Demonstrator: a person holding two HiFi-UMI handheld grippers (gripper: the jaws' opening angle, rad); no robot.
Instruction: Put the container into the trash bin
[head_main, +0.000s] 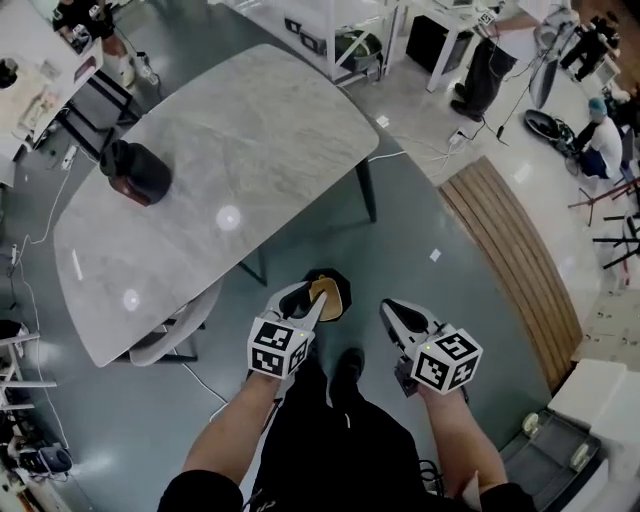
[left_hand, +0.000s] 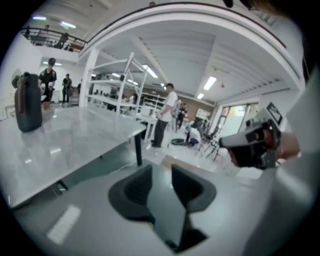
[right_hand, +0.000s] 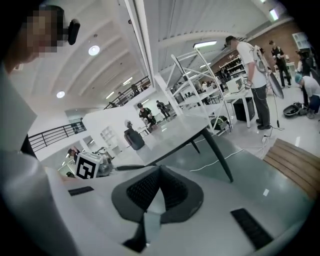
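Left gripper (head_main: 301, 298) has its jaws apart and holds nothing. The right gripper (head_main: 389, 307) has its jaws together, empty too. A tan thing, likely the container (head_main: 320, 291), lies in the black trash bin (head_main: 341, 292) on the floor, so the job looks done.

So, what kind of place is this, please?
Probably a big open lab or workshop hall: white metal shelving racks, a marble-look table on a grey floor with a loose cable, and people standing at benches further back.
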